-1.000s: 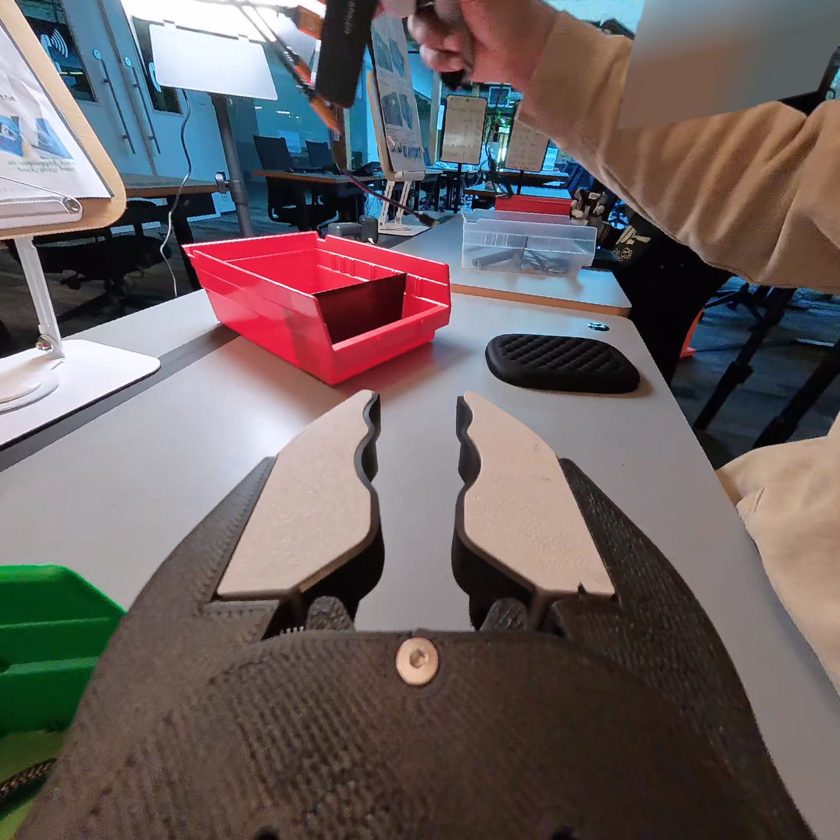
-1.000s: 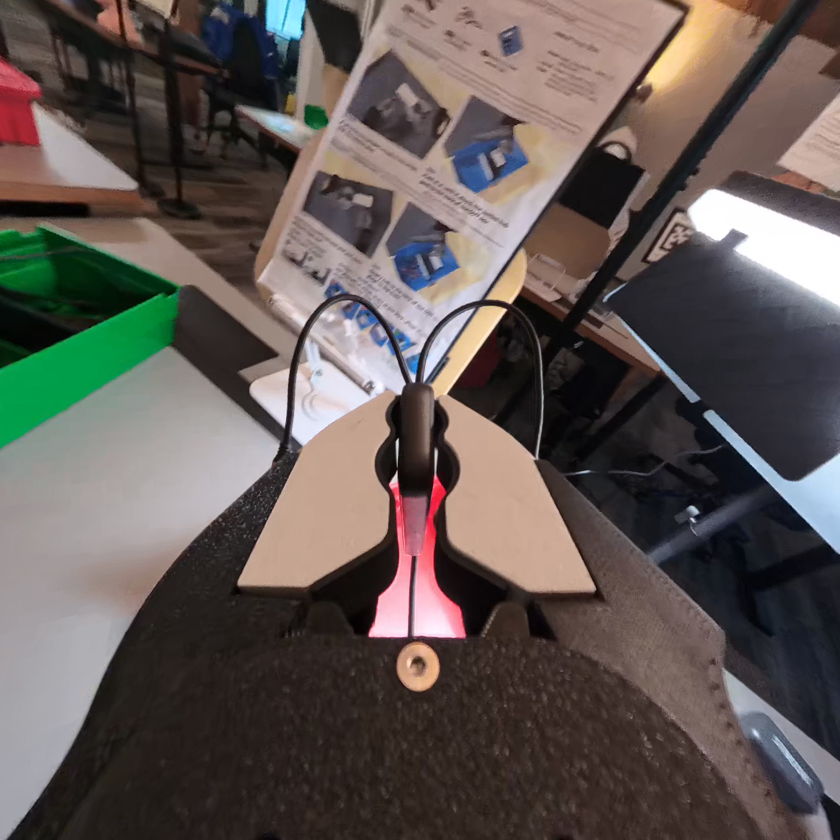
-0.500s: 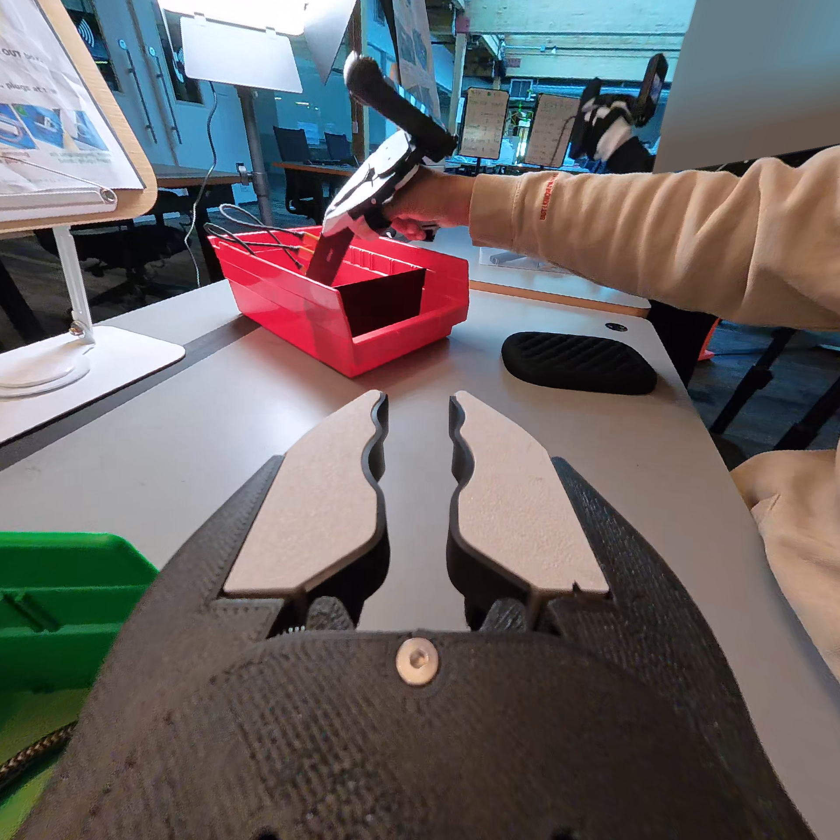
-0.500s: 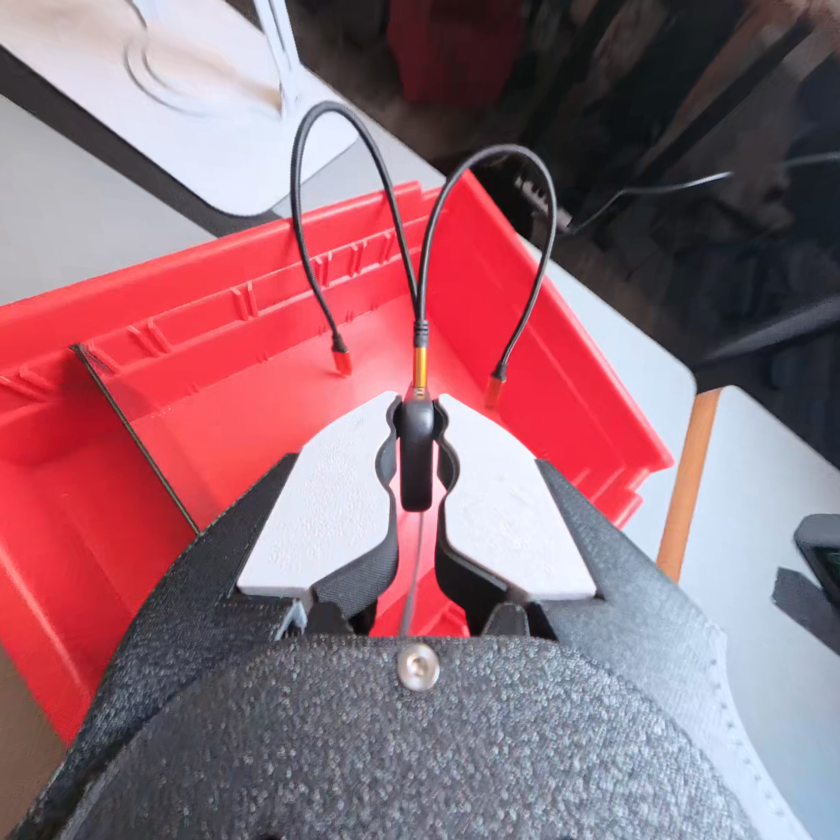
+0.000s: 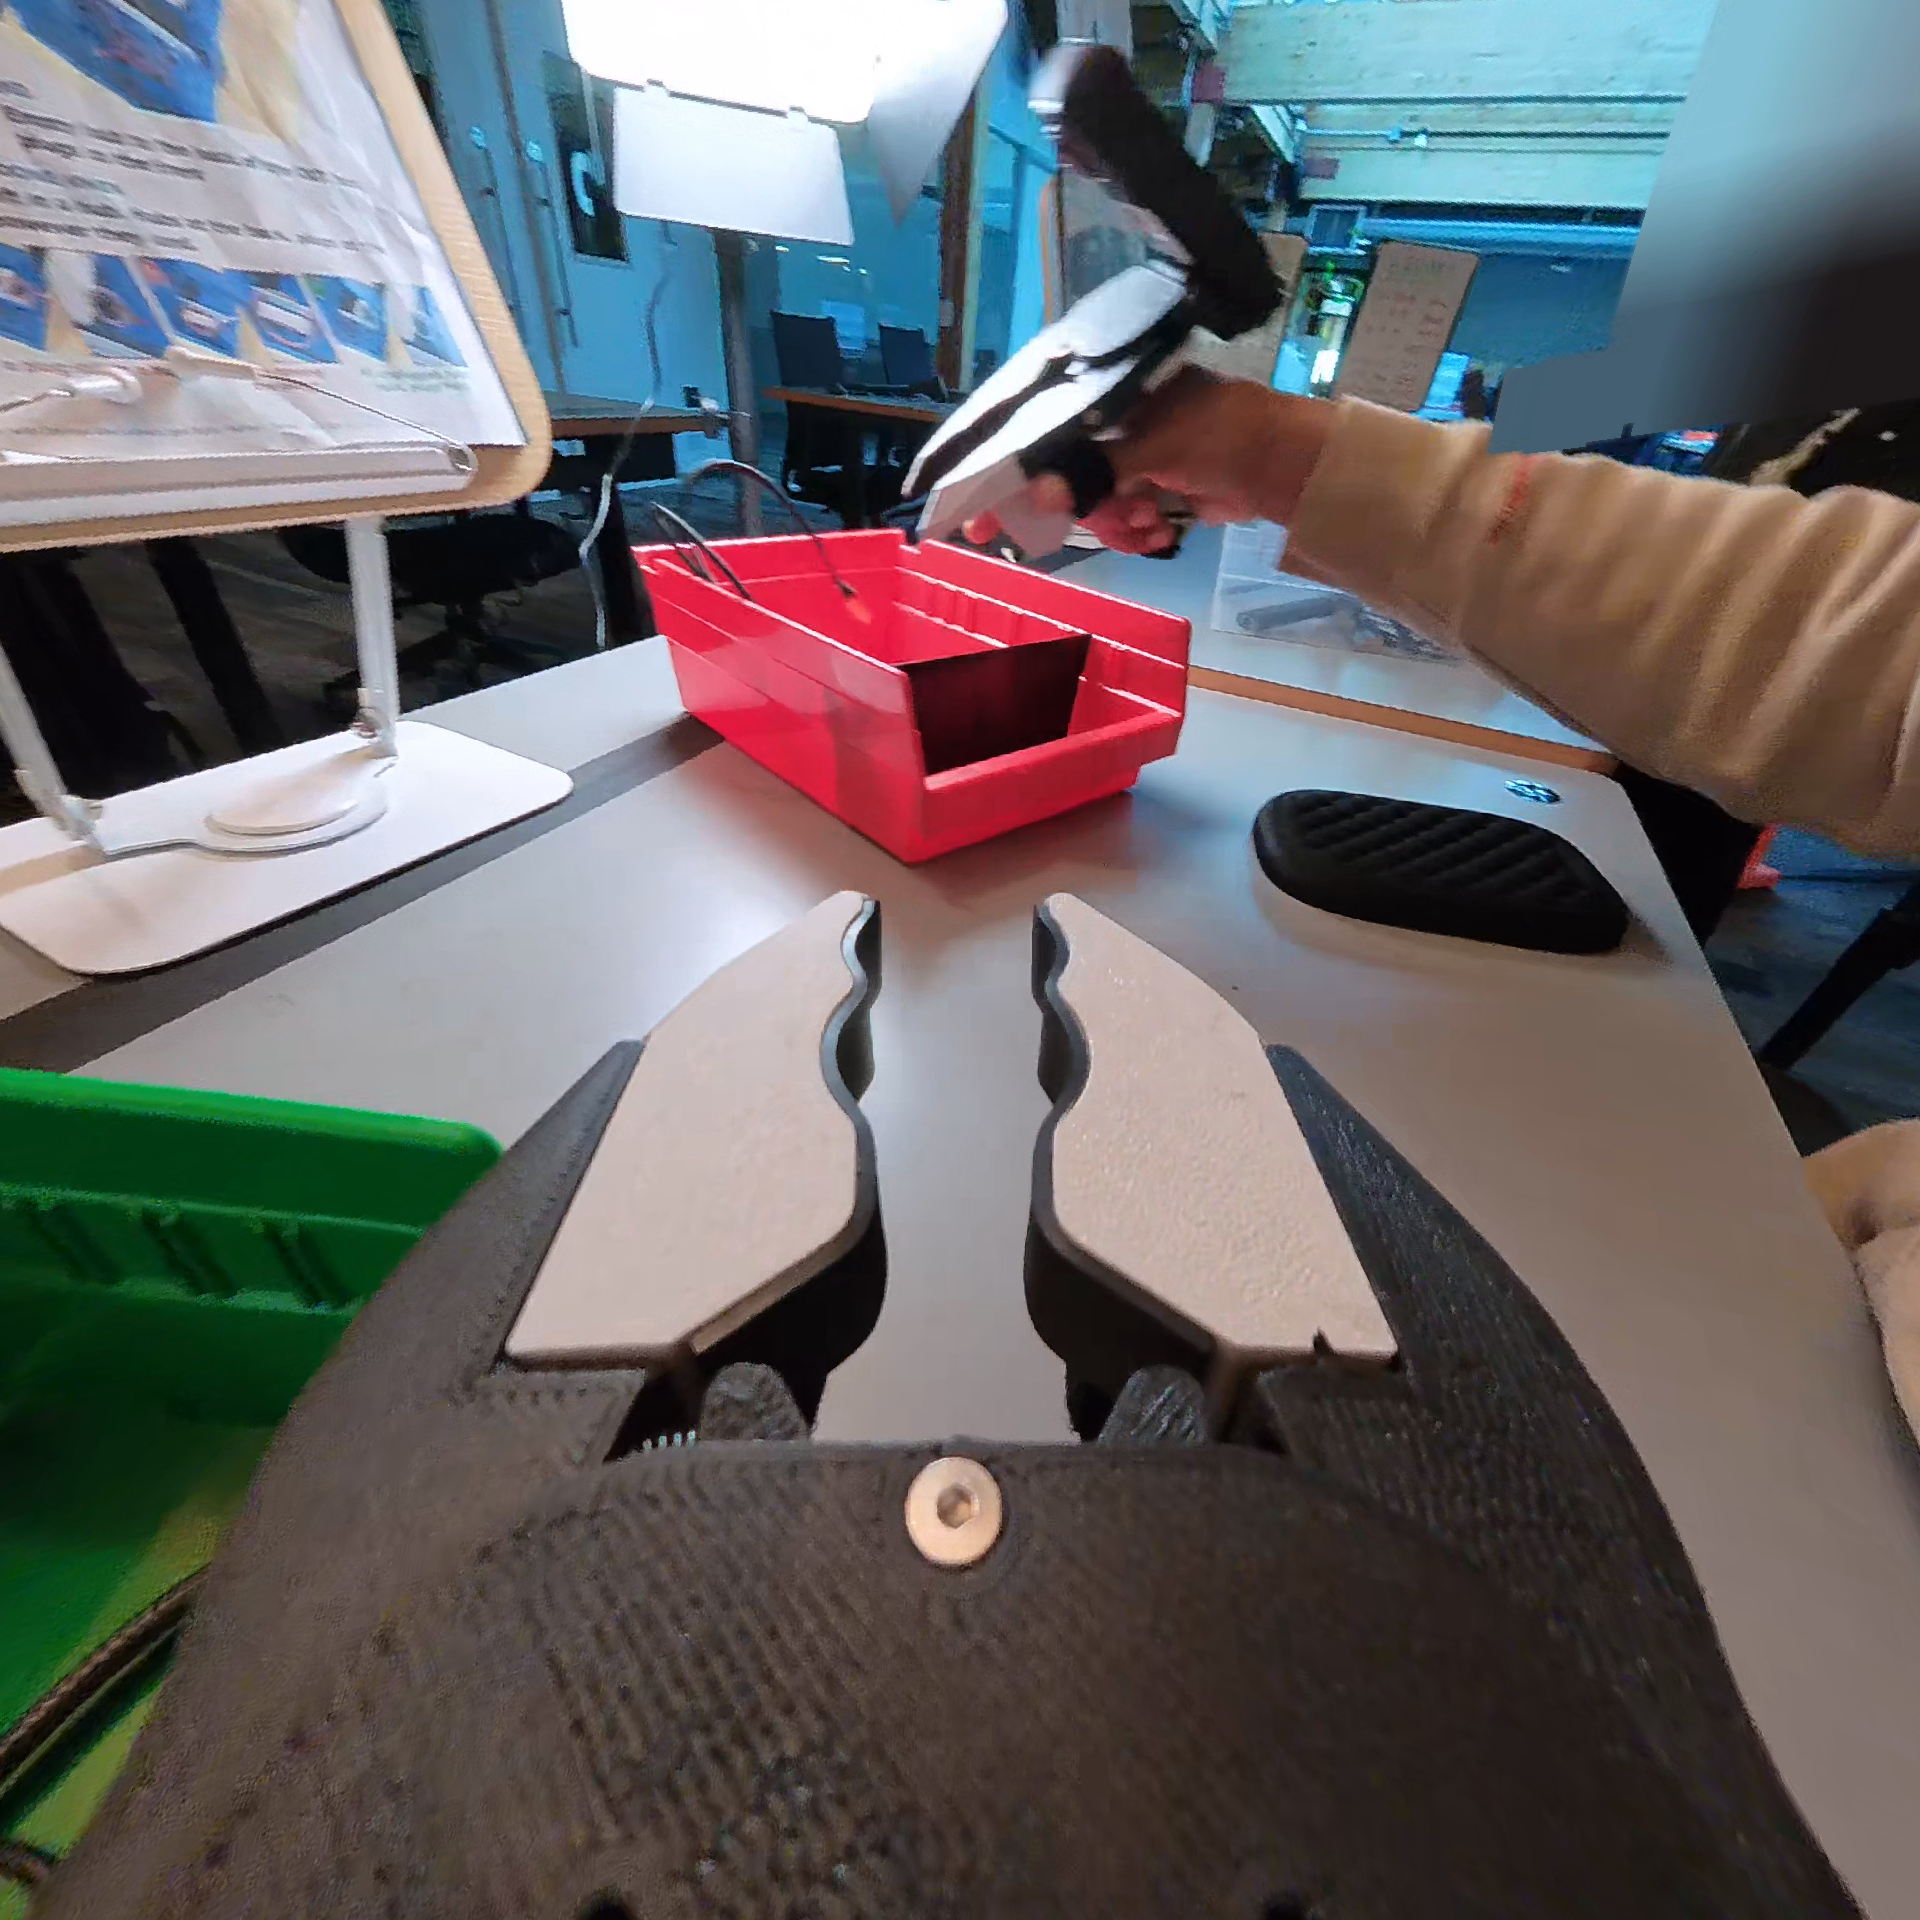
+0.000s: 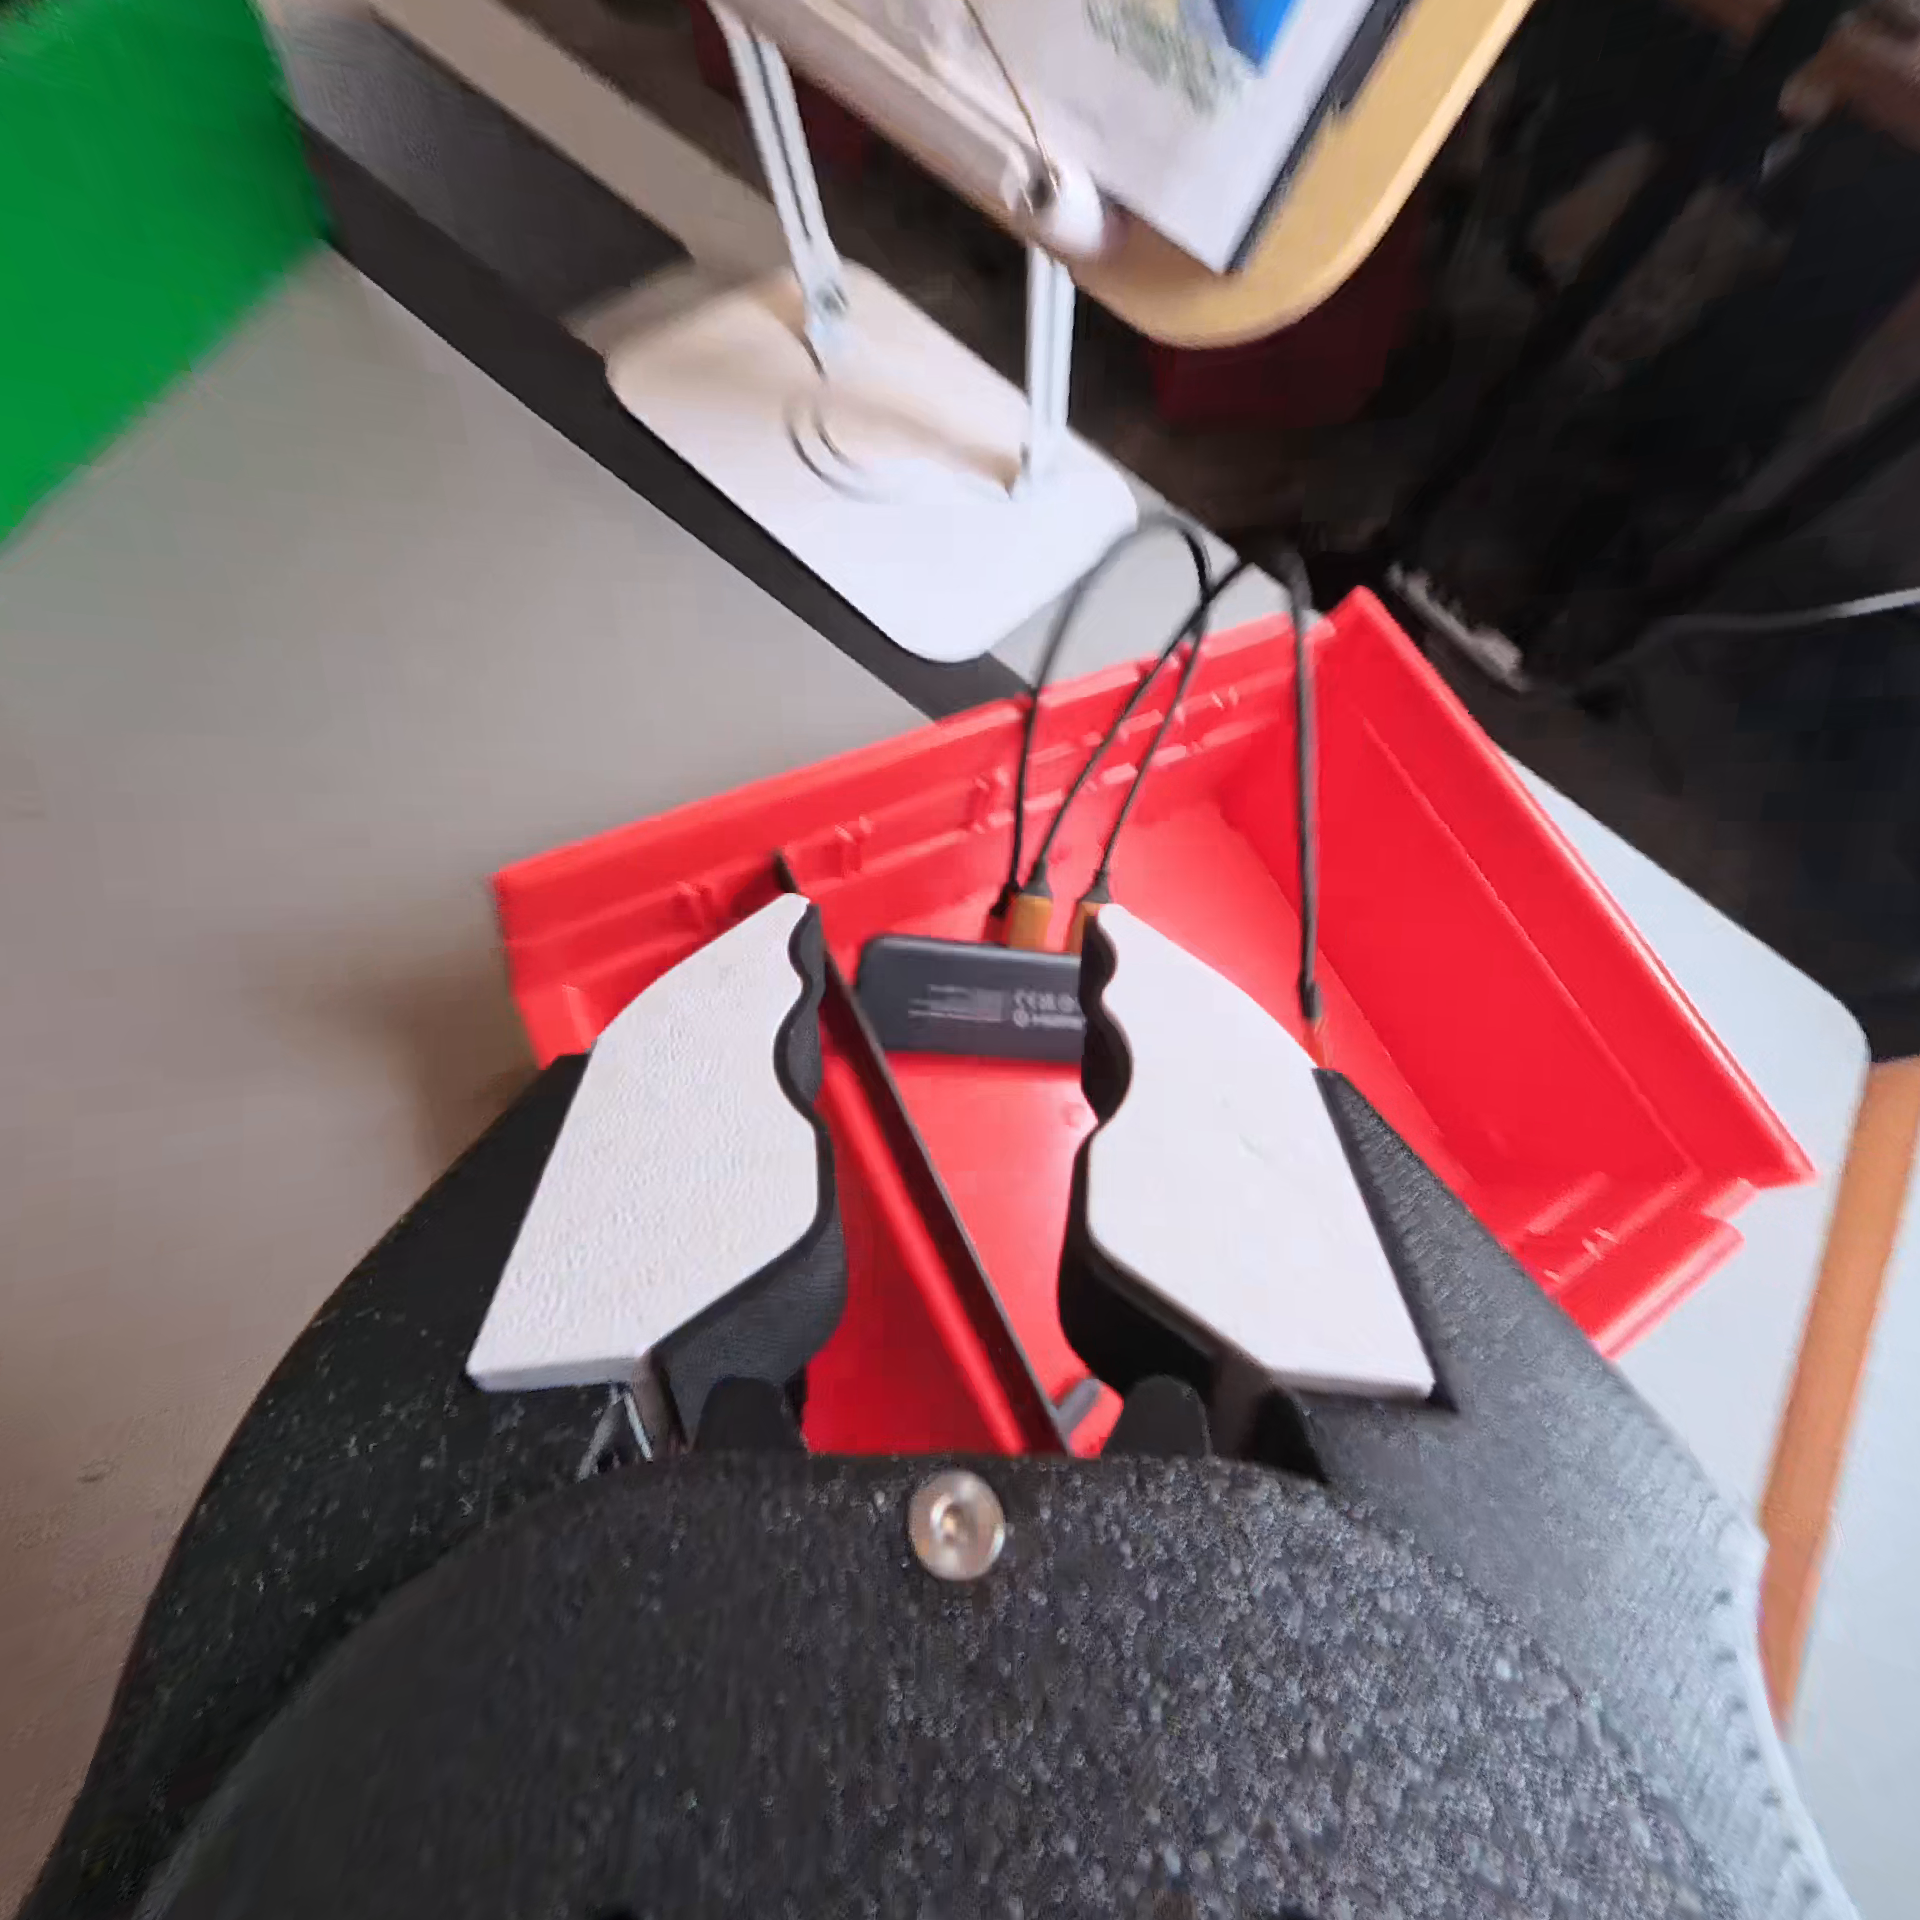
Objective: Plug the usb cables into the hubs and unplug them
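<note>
A black USB hub (image 6: 966,1006) lies in the back compartment of the red bin (image 6: 1558,987), with thin black cables on orange plugs (image 6: 1031,920) arching up over the bin's rim. My right gripper (image 6: 951,923) is open and empty just above the hub and the bin's black divider (image 6: 935,1164). In the left wrist view it (image 5: 935,509) hangs over the far end of the red bin (image 5: 831,717), and the cables (image 5: 748,488) show there. My left gripper (image 5: 956,906) is open and empty, low over the grey table (image 5: 623,935).
A green bin (image 5: 187,1247) sits at the near left. A white document stand (image 5: 270,821) holding a printed sheet stands at the back left. A black ribbed pad (image 5: 1434,862) lies to the right of the red bin. A person's cream sleeve (image 5: 1610,623) crosses at the right.
My right gripper came down over the red bin, opened and let go of the hub, which now lies in the bin. My left gripper stayed open and barely moved.
</note>
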{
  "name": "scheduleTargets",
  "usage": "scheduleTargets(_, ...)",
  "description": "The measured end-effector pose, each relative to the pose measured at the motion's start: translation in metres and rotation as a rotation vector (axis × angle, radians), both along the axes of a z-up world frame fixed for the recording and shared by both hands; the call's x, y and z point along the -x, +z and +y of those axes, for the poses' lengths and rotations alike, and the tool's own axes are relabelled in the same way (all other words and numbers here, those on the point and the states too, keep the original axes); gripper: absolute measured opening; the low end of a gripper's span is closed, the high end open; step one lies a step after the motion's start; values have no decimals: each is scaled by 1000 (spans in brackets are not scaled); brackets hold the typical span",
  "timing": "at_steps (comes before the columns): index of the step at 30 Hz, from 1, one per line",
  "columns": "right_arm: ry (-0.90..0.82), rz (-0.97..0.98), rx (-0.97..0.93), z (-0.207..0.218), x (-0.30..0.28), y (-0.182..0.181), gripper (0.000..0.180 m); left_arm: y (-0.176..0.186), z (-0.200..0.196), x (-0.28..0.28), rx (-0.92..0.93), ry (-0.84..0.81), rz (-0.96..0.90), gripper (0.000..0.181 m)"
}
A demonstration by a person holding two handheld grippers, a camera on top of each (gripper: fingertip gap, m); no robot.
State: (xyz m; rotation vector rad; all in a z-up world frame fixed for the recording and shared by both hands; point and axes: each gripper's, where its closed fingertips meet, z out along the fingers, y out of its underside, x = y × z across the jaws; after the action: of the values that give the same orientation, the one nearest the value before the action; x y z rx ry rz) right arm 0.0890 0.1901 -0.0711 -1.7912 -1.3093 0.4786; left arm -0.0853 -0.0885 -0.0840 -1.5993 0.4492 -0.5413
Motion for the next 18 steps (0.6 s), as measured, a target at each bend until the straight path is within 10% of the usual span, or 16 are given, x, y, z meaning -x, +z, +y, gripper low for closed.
scheduleTargets(8, 207, 402, -31, -100, 12, 5, 40, 36, -1, 89, -12, 270, -17, 33)
scheduleTargets(18, 328, 423, -16, -148, 20, -46, 31, 40, 27, 258, 469, 565, 228, 35)
